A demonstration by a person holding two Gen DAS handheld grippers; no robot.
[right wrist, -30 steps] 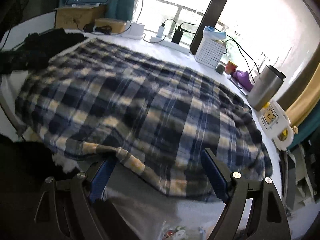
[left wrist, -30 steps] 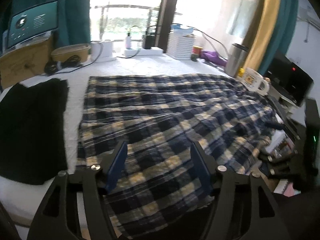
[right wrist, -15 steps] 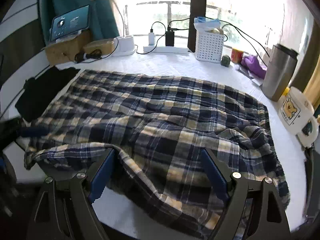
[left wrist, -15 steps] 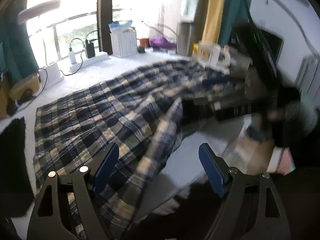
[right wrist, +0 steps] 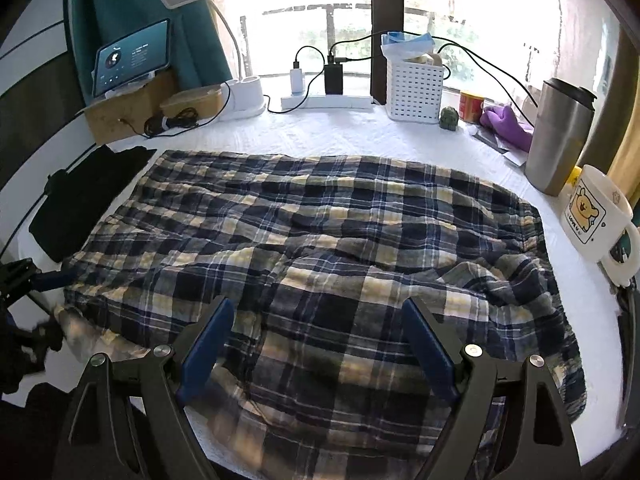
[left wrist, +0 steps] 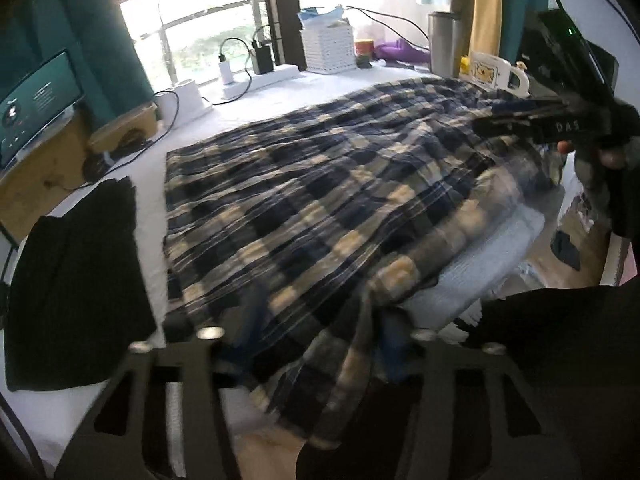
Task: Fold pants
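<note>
Pants: plaid pair spread flat on the white worktop. Their near edge is rumpled and spills over the front rim towards me.
Long axis: runs left to right across my view, so the two ends sit one to each hand.
Left gripper: down at the left end's near corner, and its fingers have just been closing. A bunched fold of plaid sits between them. The view is smeared, so I cannot tell whether the pads are pressing on the cloth yet.
Right gripper: fingers spread wide and holding nothing. It hovers over the near edge, right of the middle, with plaid showing in the gap below the fingers.
Which way from my fingers: the cloth lies straight ahead and below both hands. The far edge is well away, up by the window clutter.
Nearer hand: the left is nearer a grip, with cloth already in its gap. The right looks to need a dip down to the hem.
What the move turns on: both hands are on the same long near edge. I judge that the fold would carry that edge away from me, over onto the far edge.
Neighbours: black cloth lies just beside the left end. The mug stands near the right end, so that is the side to watch.
Progress: I judge this early, as no fold shows yet.
</note>
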